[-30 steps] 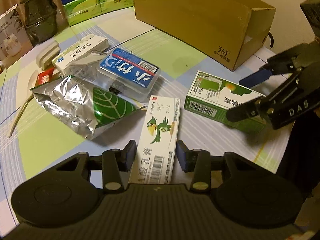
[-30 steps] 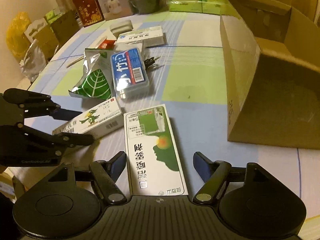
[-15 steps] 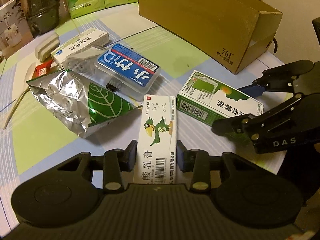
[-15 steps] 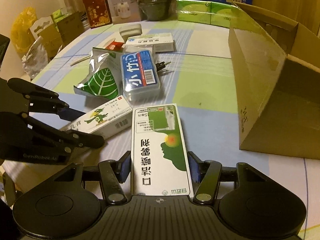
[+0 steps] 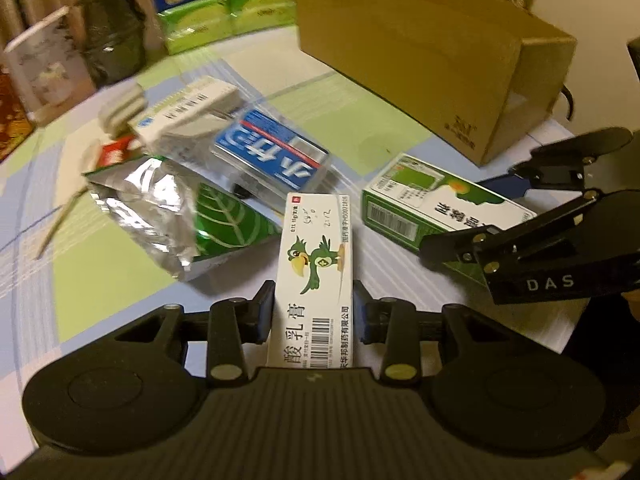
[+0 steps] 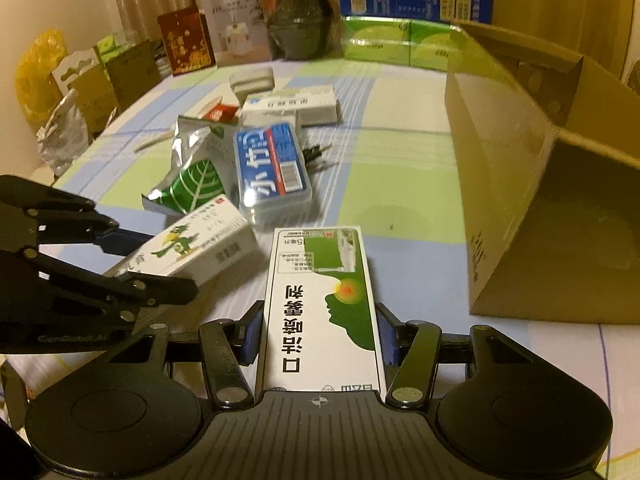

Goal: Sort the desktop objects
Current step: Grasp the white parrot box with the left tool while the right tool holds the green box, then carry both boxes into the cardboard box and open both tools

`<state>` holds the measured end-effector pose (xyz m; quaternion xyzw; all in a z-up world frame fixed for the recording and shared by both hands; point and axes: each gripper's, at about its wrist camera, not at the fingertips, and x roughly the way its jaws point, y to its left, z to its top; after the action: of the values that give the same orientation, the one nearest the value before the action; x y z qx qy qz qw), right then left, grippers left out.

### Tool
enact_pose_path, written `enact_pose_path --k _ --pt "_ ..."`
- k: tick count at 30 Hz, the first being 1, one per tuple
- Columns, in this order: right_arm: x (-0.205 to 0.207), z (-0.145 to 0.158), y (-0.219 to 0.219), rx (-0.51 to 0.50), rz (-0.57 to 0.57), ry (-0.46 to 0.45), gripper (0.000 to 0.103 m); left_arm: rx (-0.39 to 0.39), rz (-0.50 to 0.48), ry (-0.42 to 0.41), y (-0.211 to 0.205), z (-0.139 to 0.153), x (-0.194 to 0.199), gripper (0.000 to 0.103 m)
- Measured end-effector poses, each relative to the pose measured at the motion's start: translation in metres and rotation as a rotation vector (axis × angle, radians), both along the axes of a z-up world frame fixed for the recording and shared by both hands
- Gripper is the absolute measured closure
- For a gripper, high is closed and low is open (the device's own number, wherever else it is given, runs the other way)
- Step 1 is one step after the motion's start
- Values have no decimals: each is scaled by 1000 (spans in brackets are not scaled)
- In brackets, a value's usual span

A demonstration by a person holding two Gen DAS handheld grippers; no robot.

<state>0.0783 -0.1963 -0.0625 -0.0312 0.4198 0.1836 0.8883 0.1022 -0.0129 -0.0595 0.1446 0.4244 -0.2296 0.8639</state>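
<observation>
Between the fingers of the left gripper [image 5: 311,312], the white parrot-printed box [image 5: 316,276] is pinched at its near end, the blue pads being pressed against its two long sides. Beyond the fingertips, a foil leaf-printed pouch [image 5: 172,216] and a clear blue-labelled case [image 5: 272,160] are seen on the checked tablecloth [image 5: 104,280]. Between the fingers of the right gripper [image 6: 320,330], the green-and-white spray box [image 6: 322,308] is clamped likewise along its long sides, its far end extending past the fingertips. To the right of those fingers, the open cardboard box [image 6: 520,200] is shown standing on the table, apart from the spray box.
</observation>
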Motion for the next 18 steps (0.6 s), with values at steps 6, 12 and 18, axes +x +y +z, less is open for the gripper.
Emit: enact_pose_path --k 6,12,18 --pt "-9 16 0 14 -12 -34 50 -6 104 -16 7 18 -9 70" --pt "-18 70 -14 36 -35 -137 50 -67 157 -49 -4 56 -22 70" --pt "-7 130 -61 18 -115 -246 50 -122 125 -88 -50 113 -13 70"
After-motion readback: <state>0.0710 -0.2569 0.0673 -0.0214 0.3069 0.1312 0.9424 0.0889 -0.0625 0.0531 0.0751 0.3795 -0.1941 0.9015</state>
